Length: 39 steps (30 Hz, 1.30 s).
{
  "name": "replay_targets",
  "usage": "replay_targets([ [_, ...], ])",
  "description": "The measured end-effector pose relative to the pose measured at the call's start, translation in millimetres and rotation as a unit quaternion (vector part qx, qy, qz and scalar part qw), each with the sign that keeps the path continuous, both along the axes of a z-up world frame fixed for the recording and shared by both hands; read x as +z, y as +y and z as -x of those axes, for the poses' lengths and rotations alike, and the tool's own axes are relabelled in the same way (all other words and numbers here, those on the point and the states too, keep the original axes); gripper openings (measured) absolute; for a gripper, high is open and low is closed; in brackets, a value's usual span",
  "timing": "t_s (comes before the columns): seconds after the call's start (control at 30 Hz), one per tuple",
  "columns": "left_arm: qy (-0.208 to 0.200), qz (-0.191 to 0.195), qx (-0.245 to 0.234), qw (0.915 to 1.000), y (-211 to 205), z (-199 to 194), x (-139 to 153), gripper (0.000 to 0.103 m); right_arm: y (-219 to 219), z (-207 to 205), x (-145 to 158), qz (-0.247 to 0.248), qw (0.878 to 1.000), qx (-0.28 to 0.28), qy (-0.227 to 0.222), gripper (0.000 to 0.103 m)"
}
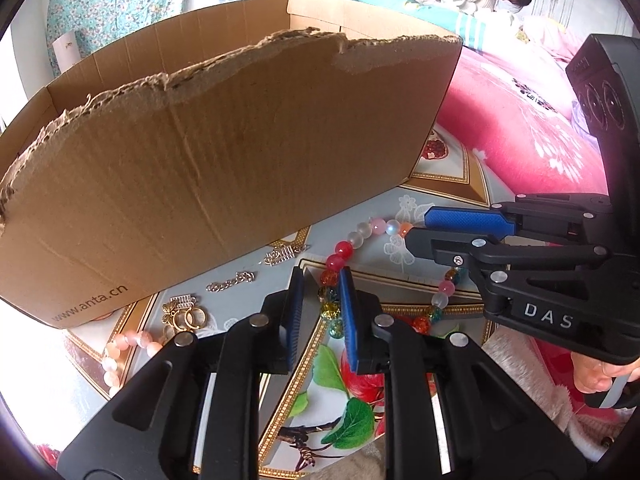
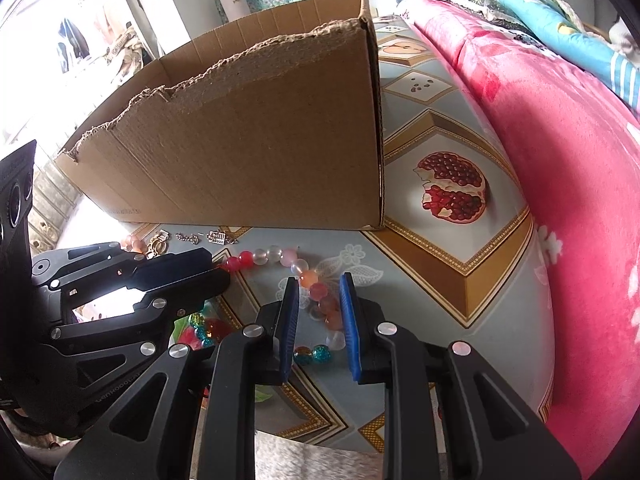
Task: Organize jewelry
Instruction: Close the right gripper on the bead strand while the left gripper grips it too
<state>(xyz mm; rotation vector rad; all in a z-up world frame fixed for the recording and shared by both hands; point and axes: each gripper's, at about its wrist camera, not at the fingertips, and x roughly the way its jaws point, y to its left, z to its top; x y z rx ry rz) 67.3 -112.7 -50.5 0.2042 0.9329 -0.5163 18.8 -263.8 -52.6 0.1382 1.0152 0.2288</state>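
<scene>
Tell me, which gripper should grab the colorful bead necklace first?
Probably the right gripper. Its open fingers already sit on either side of the orange beads of the bead necklace. The left gripper is open too, but the beads lie against only one of its fingers.

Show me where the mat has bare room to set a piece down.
Free: the mat between the cardboard box and the pink blanket. Crowded: along the box's front, where the bead necklace, gold earrings, silver chains and both tools sit.

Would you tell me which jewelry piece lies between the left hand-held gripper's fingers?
The multicolored bead necklace; the pink bead bracelet, gold earrings and silver pieces lie further left.
</scene>
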Motion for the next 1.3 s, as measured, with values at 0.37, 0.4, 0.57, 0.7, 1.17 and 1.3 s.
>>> replay_targets([
  [0.37, -0.008, -0.001, 0.006, 0.9999, 0.2, 2.9, -1.1, 0.017, -6.0, -2.7, -1.3, -0.015, 1.0, -0.006, 0.005, 0.021],
  [0.4, -0.01, -0.002, 0.006, 0.9999, 0.2, 3.2, -1.2, 0.017, -6.1, -2.6, -1.4, -0.014, 1.0, -0.006, 0.005, 0.021],
  [0.57, -0.015, -0.012, 0.008, 0.9998, -2.1, 4.5, -2.2, 0.017, -6.0, -1.2, -1.4, -0.014, 1.0, -0.01, 0.004, 0.021],
  [0.7, -0.015, -0.009, 0.012, 0.9998, -1.3, 4.2, -2.6, 0.017, -5.5, 0.7, -1.3, -0.015, 1.0, -0.013, 0.003, 0.021],
  [1.17, -0.015, 0.002, 0.023, 0.9996, 3.0, 1.3, -3.5, 0.009, -5.2, 1.4, -0.4, -0.015, 1.0, -0.025, 0.008, 0.021],
  [1.3, -0.025, -0.01, 0.015, 0.9995, 0.2, 4.0, -3.6, 0.009, -3.1, 1.4, 0.1, -0.012, 0.999, -0.029, 0.011, 0.015],
])
